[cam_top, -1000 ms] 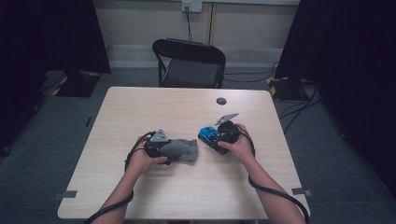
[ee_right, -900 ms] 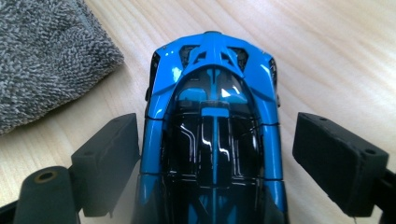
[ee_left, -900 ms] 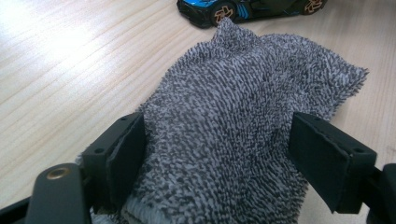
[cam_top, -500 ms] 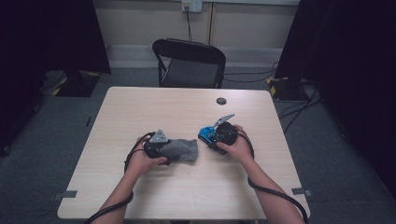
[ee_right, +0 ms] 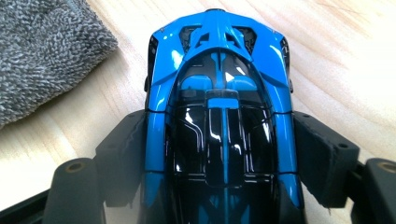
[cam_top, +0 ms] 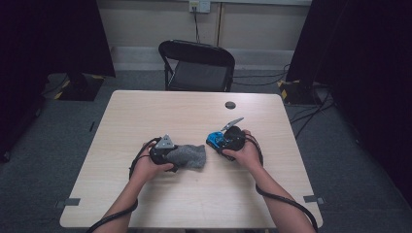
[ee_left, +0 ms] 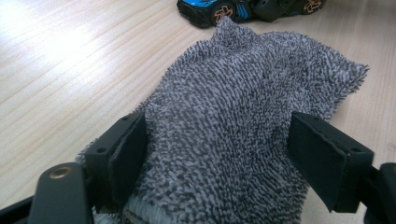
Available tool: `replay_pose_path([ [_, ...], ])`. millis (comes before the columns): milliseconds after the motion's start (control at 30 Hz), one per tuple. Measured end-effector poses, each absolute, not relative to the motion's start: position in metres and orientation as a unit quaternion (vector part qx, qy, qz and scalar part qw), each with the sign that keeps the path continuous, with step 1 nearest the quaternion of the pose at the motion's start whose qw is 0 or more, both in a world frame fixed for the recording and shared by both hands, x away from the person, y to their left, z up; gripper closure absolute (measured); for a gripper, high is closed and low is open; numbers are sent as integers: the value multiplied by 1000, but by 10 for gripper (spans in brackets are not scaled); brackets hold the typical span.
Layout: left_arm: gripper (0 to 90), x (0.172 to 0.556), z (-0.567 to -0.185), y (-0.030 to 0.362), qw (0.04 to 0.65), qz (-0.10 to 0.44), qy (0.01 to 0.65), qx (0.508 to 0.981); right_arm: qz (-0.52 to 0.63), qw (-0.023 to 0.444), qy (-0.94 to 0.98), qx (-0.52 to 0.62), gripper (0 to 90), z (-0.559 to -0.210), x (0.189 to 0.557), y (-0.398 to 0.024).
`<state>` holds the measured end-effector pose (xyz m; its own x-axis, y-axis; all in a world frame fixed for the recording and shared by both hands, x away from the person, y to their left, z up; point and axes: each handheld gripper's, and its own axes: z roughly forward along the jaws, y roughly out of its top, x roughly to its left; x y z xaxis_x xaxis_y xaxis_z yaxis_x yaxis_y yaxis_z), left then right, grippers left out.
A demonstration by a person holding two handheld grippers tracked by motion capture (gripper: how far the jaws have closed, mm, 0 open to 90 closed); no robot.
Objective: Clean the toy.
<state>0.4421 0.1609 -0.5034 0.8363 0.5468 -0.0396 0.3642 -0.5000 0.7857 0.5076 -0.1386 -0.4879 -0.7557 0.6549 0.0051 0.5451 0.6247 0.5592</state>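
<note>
Down on the light wooden table [cam_top: 145, 111], the left gripper [cam_top: 167, 154] has its jaws pressed against both sides of a bunched grey terry cloth [ee_left: 243, 112], which rests on the tabletop near the middle. Just beside it, the right gripper [cam_top: 224, 142] has just been closing its jaws around a blue and black toy car [ee_right: 222, 116]; the pads sit tight against the car's flanks, wheels on the table.

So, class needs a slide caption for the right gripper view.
Right gripper closing around a blue toy car beside a grey cloth.
</note>
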Motion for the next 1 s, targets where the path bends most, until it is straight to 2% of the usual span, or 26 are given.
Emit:
replay_pose_path([
  [200,206,441,-503,161,427,108,266,857,264,110,895,342,258,-486,506,-135],
  [767,221,444,-486,169,425,124,246,862,284,97,879,371,260,-488,504,-139],
  [1000,222,448,-481,160,433,122,230,863,292,94,875,374,282,-482,501,-142],
])
